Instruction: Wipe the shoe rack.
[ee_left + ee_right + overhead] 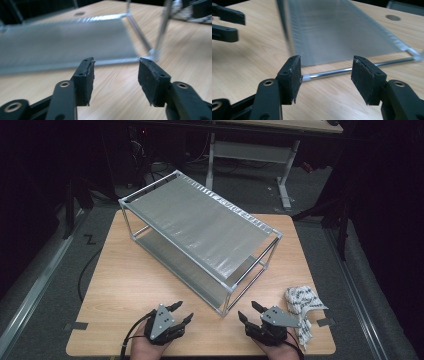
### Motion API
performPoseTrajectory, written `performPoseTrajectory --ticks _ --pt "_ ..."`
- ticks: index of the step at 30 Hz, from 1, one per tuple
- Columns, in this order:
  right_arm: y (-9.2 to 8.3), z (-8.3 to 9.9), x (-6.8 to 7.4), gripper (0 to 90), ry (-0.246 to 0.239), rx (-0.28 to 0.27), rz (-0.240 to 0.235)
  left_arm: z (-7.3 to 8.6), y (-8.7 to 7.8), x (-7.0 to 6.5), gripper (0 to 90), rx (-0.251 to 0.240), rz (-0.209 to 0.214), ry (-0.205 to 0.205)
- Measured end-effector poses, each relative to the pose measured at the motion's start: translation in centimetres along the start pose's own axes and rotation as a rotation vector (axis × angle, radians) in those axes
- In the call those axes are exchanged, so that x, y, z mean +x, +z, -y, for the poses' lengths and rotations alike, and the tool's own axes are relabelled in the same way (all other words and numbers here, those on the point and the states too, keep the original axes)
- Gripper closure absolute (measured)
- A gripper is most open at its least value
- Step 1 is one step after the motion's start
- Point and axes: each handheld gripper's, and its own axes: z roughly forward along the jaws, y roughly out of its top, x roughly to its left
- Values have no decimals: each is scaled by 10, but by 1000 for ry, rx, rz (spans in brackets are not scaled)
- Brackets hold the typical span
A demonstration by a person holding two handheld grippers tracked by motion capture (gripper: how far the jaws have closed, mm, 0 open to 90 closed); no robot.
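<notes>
A silver two-tier wire rack (200,232) stands slantwise on the wooden table (125,285). My left gripper (184,310) rests near the table's front edge, just short of the rack's near corner post. It is open, with nothing between its pads. In the left gripper view the left gripper (116,72) faces the rack's lower shelf (65,42). My right gripper (247,309) sits on the other side of that corner, also open and holding nothing. In the right gripper view the right gripper (327,72) points at the rack's bottom rail (329,72) and shelf.
A white cloth with a black pattern (302,302) lies crumpled at the table's front right, beside my right hand. Beyond the table stand a white desk frame (250,150) and cables on a grey floor. The other gripper (227,22) appears at the upper left of the right gripper view.
</notes>
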Motion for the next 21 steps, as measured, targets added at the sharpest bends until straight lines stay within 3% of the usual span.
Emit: performPoseTrajectory --ticks 2,4,8,15,17,20,21 --pt "3 -1 5 401 -7 3 -16 6 -5 7 470 22 -32 -38" --pt "6 -1 8 392 -12 8 -29 10 -7 16 460 11 -47 -78" --pt "13 -5 14 388 -22 4 -50 15 -14 21 429 20 -77 -88" --pt "24 -16 18 516 -28 -32 -68 21 -26 20 428 15 -94 -121" --pt "30 -19 19 536 -33 -37 -79 22 -29 20 411 15 -91 -160" --pt "37 -22 21 584 -41 -39 -84 25 -32 19 400 20 -96 -165" --pt "39 -23 21 637 -44 -45 -83 25 -32 19 398 20 -96 -168"
